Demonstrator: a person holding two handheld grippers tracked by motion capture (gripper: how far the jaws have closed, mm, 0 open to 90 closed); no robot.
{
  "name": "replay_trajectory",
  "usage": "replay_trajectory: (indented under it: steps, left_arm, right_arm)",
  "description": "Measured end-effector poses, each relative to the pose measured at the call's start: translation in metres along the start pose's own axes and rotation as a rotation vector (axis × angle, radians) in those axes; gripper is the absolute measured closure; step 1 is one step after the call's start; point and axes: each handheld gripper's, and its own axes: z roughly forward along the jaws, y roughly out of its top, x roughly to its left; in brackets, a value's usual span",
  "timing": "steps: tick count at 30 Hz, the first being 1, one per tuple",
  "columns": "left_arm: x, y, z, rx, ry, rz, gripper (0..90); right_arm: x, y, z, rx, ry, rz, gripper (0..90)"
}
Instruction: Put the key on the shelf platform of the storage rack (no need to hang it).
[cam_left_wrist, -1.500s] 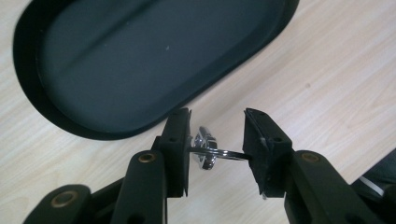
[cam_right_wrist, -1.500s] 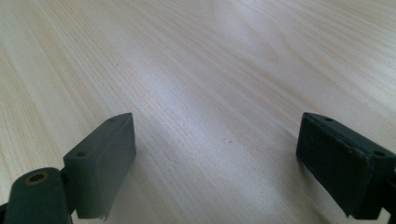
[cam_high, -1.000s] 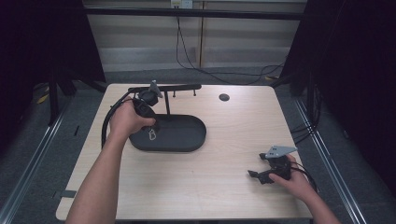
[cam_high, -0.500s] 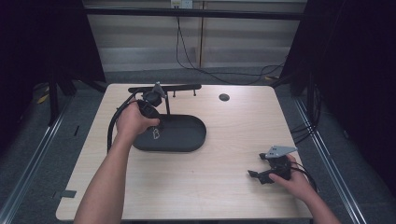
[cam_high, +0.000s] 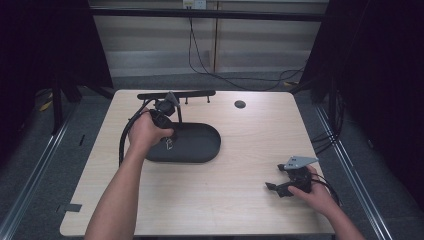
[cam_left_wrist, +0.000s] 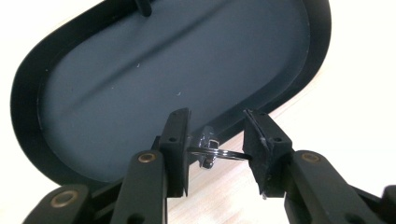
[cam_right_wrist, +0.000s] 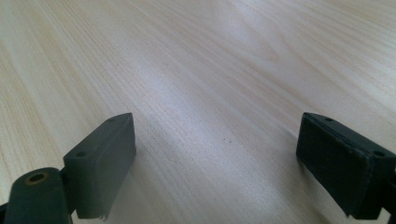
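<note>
Near the table's (cam_high: 210, 200) front right corner, the right gripper (cam_high: 281, 188) rests low with its jaws spread wide over bare wood. Farther back on the left, the left gripper (cam_left_wrist: 215, 149) pinches a metal key ring (cam_left_wrist: 219, 154), apparently with a small clasp, above the near rim of the black oval tray (cam_high: 200, 145).
</note>
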Motion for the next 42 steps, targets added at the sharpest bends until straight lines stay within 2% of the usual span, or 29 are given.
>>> replay_trajectory:
  steps: [13,22,33,42]
  left_arm:
    - [-0.003,0.005,0.013,-0.013,0.009,0.001,62.0]
    - [-0.001,0.003,0.025,-0.013,0.007,-0.013,61.9]
    - [0.0,0.001,0.034,-0.023,0.018,-0.007,61.9]
    - [-0.001,0.002,0.044,0.001,0.017,-0.009,61.9]
  right_arm:
    - [0.0,0.0,0.0,0.0,0.0,0.0,11.5]
    - [0.0,0.0,0.0,0.002,0.0,0.003,11.5]
    - [0.0,0.0,0.0,0.003,0.001,0.002,11.5]
    - [0.0,0.0,0.0,0.002,0.001,0.001,11.4]
